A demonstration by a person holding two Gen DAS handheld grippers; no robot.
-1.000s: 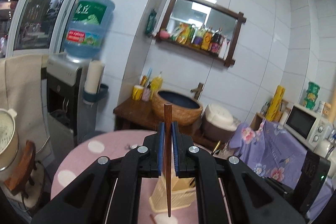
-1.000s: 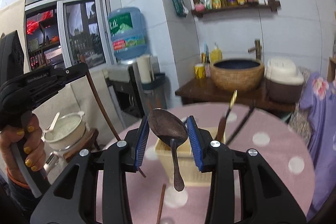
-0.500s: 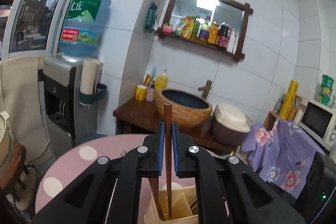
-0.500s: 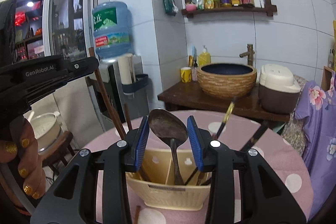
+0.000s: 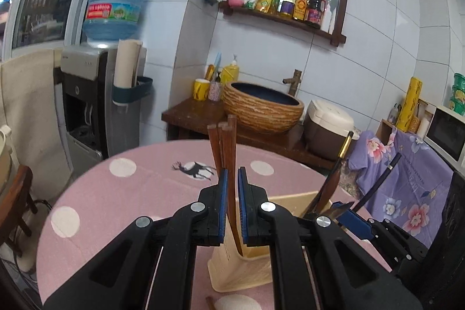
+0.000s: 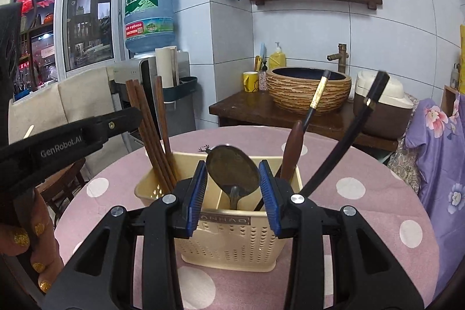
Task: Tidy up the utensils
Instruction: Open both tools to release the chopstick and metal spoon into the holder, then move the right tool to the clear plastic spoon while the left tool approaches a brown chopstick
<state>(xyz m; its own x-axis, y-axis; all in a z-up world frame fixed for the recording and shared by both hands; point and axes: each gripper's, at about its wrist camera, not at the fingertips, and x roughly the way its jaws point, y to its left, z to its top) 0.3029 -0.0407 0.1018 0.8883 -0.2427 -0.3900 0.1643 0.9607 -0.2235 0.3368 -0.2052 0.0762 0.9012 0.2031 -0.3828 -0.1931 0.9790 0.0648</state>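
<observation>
A cream perforated utensil holder (image 6: 232,237) stands on the pink dotted table (image 6: 363,193). My left gripper (image 5: 231,205) is shut on a brown chopstick (image 5: 231,153) whose lower end is down in the holder's left compartment (image 5: 244,266), beside two other brown chopsticks (image 6: 151,132). My right gripper (image 6: 232,188) is shut on a dark metal spoon (image 6: 232,170), bowl up, handle down in the middle compartment. A brown handle (image 6: 292,153) and black chopsticks (image 6: 343,141) lean in the right compartment.
A chopstick end (image 5: 210,302) lies on the table in front of the holder. Behind the table are a wooden stand with a woven basin (image 6: 308,90), a rice cooker (image 6: 380,106), a water dispenser (image 5: 98,95) and a purple floral cloth (image 5: 407,182).
Both grippers came down over the holder. The chopstick and the spoon, held above the table before, now have their lower ends inside the compartments.
</observation>
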